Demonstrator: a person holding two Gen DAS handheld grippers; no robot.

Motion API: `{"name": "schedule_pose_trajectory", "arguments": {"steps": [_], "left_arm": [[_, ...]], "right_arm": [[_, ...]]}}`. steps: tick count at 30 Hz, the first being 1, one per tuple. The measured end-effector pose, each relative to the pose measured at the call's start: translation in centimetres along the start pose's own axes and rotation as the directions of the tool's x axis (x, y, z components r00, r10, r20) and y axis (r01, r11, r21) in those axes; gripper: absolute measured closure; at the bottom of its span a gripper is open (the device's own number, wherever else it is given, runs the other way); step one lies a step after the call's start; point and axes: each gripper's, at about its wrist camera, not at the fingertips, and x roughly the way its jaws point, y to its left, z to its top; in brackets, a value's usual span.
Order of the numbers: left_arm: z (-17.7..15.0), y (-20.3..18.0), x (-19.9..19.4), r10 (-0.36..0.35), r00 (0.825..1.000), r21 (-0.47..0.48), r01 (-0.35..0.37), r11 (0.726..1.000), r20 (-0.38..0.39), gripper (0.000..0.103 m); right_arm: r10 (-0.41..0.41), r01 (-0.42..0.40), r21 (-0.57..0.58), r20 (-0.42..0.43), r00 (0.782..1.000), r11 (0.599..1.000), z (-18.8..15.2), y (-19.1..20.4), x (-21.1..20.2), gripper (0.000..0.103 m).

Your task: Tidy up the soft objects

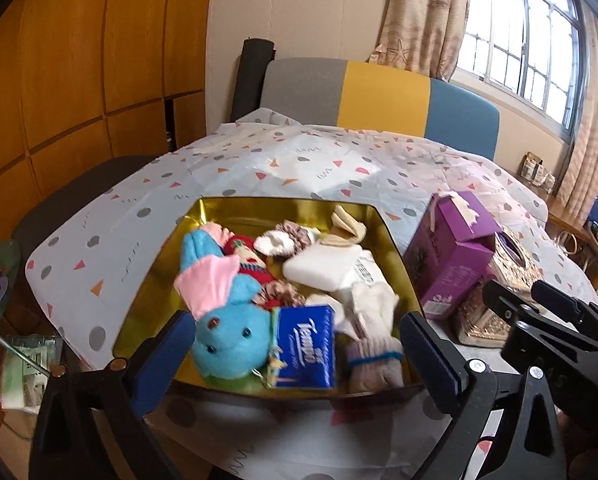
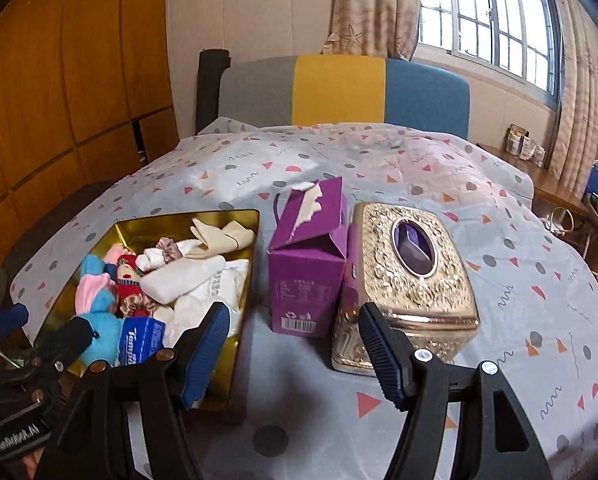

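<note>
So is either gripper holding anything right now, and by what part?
Nothing is held. The left gripper hangs open over the gold tin of soft things; the right gripper is open near the purple box.

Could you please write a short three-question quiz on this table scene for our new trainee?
1. True or false: the blue plush rabbit lies inside the gold tin.
2. Which stands between the tin and the ornate gold tissue box?
A. a purple carton
B. a green bottle
C. a red mug
3. Fill in: the left gripper and right gripper are both ____ and hold nothing.

Key: 1 true; 2 A; 3 open.
</note>
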Motion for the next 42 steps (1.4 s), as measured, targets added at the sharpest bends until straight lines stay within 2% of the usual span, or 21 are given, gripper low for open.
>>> {"name": "schedule_pose_trajectory", "arguments": {"steps": [10, 16, 42], "left_arm": [[-0.5, -1.2, -0.9, 0.009, 0.999, 0.025, -0.01, 1.0, 0.035, 0.0], [-0.4, -1.1, -0.8, 0.069, 0.997, 0.014, -0.069, 0.998, 0.034, 0.0], [-0.6, -0.2, -0.7, 0.086, 0.996, -0.021, -0.085, 0.996, 0.019, 0.0]], "right_arm": [[-0.019, 0.019, 0.029, 0.014, 1.0, 0.999, -0.6, -0.9, -0.3, 0.035], [-0.011, 0.01, 0.034, 0.013, 1.0, 0.999, -0.8, -1.0, -0.3, 0.035], [0.0, 0.0, 0.026, 0.005, 1.0, 1.0, -1.2, -0.5, -0.1, 0.035]]}}
